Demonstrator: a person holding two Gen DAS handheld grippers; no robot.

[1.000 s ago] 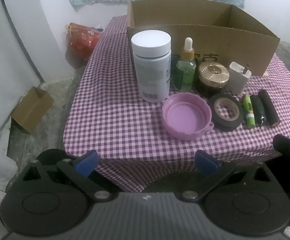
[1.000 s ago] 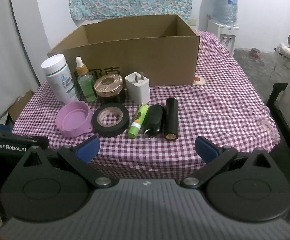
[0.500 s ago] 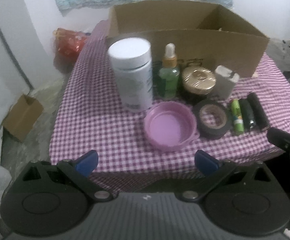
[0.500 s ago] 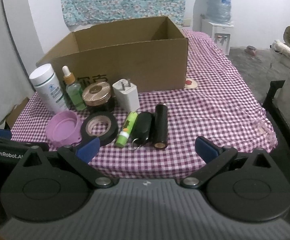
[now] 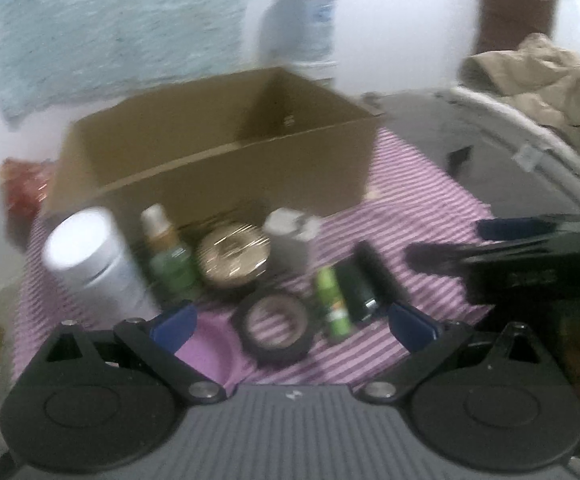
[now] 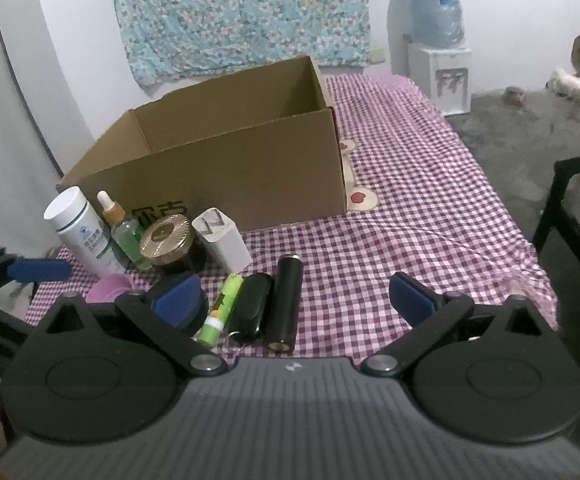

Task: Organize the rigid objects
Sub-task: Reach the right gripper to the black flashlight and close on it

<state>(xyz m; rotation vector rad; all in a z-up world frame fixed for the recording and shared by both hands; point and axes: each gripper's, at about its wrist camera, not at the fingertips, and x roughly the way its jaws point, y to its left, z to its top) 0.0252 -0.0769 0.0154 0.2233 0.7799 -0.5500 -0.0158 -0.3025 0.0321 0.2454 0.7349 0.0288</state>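
Both tongs hang at the near edge of the table with their jaws spread wide and nothing between them: the right gripper (image 6: pixel 293 303) above the small dark pieces, the left gripper (image 5: pixel 293 323) over the pink lid (image 5: pixel 214 346) and the tape roll (image 5: pixel 276 328).

Closest to the right gripper lie three things side by side — a green tube (image 6: pixel 221 309), a black clip case (image 6: pixel 251 306) and a black cylinder (image 6: pixel 286 302). The right gripper's left pad covers most of the tape roll from that side, and only a sliver of the lid shows.

Behind them stand a white bottle (image 6: pixel 80 230), a green dropper bottle (image 6: pixel 124 230), a gold-lidded jar (image 6: pixel 165 236) and a white charger (image 6: pixel 226 242), all just in front of the cardboard box (image 6: pixel 234 172). What I can see of the box's inside is bare; its floor is hidden by the front wall.

The left view is badly smeared — labels unreadable. A water dispenser (image 6: pixel 436 40) stands by the far wall.
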